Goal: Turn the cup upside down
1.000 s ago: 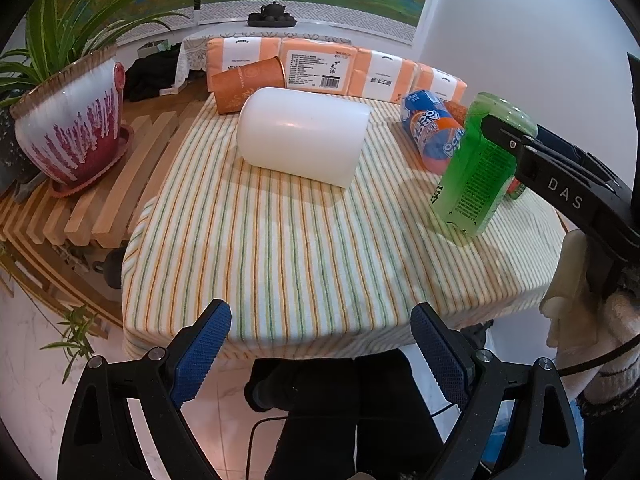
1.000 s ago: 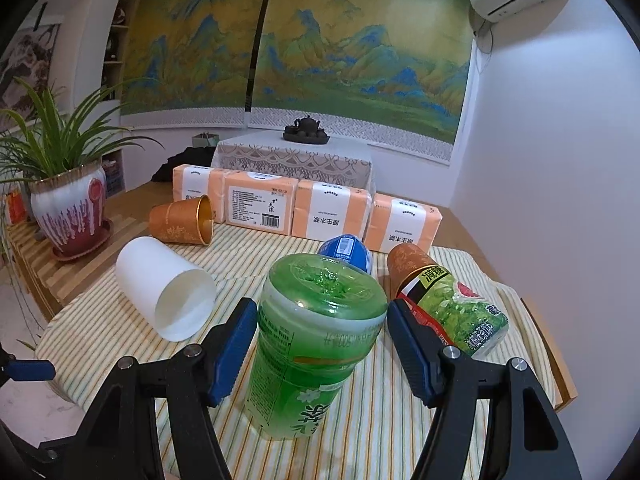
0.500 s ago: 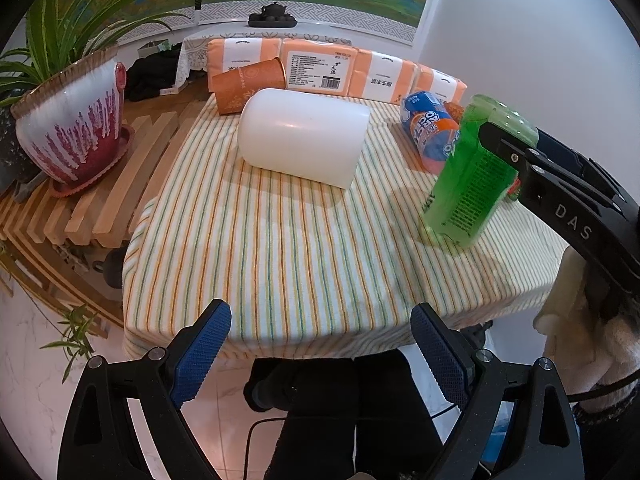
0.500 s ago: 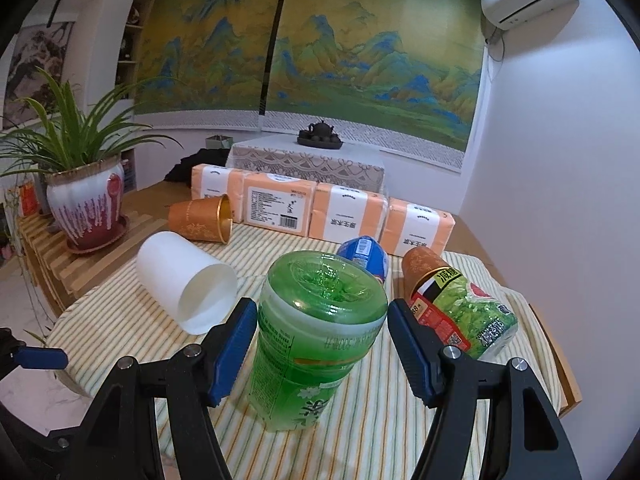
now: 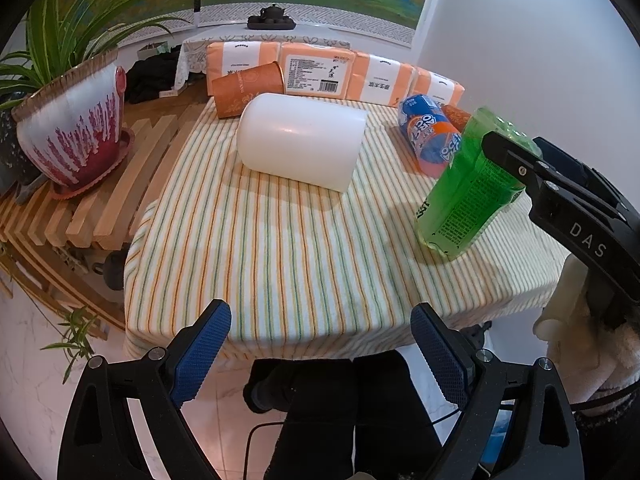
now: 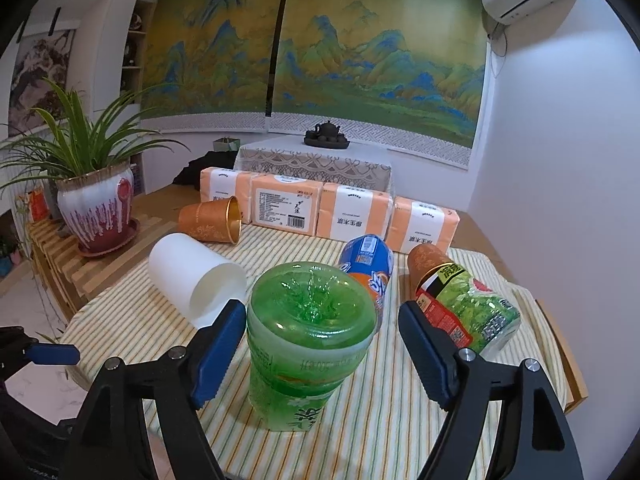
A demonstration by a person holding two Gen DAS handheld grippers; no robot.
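A green translucent cup (image 6: 308, 344) stands upside down on the striped tablecloth, its base facing up; it also shows in the left wrist view (image 5: 468, 184). My right gripper (image 6: 322, 352) is open, its blue pads on either side of the cup with a gap on the right side. My left gripper (image 5: 320, 356) is open and empty, held off the table's near edge. A white cup (image 5: 300, 144) lies on its side mid-table, also seen in the right wrist view (image 6: 196, 280).
An orange paper cup (image 6: 210, 220) lies on its side by a row of orange tissue packs (image 6: 328, 212). A blue-orange cup (image 6: 368, 268) and a green-labelled cup (image 6: 460, 300) lie on the table. A potted plant (image 5: 76, 132) stands on a slatted bench at left.
The right gripper's jaws have opened wider around the green cup, which now stands upright on the cloth instead of tilted. The left gripper has not moved.
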